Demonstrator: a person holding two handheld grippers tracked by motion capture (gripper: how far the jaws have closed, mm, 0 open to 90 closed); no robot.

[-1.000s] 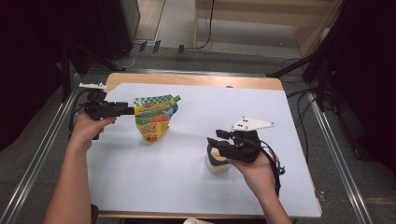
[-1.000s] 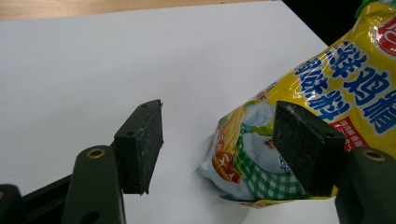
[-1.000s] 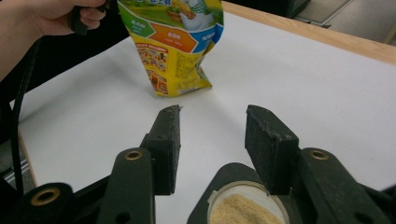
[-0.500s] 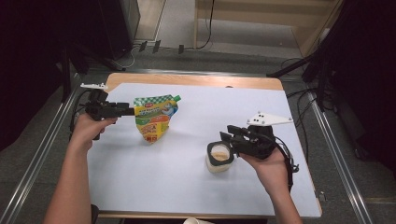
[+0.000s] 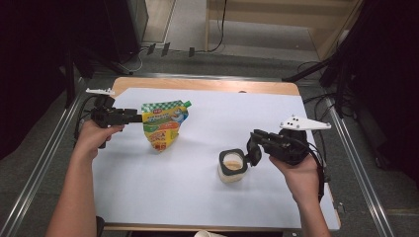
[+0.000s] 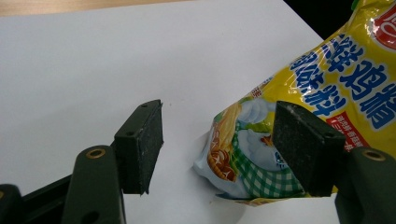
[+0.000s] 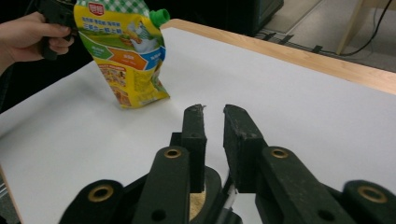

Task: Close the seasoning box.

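L hand (image 5: 91, 139): forearm enters from bottom-left of the high view, angled up toward the tabletop's (image 5: 197, 197) far-left part. Hand wraps the handle of the left claw (image 5: 138, 116), which points level toward the middle of the tabletop. It meets the upper left edge of a yellow-green spouted seasoning pouch (image 5: 163, 126). Pouch stands upright on the white sheet, far-left area, green cap (image 5: 187, 103) at its top right corner. In the left gripper view the claw (image 6: 219, 149) is spread wide; one pad overlaps the pouch's (image 6: 299, 102) lower part, the other pad sits clear over bare sheet. Whether the pouch is actually pinched: cannot tell.

R hand (image 5: 296, 173): forearm enters from bottom-right, wrist bent, grey three-cornered plate (image 5: 304, 123) on top. Right claw (image 5: 253, 150) points left, tip just beside the rim of a small open jar (image 5: 231, 167) w/ black collar and pale contents, standing nr centre-right of the tabletop. In the right gripper view the claw (image 7: 214, 116) has pads nearly pressed together, narrow gap, nothing between them; jaws have just been closing. Jar rim (image 7: 205, 186) lies below and behind the pads, no grip on it. Pouch (image 7: 128, 56) and L hand (image 7: 32, 35) show farther off in that view, well apart from the jar.
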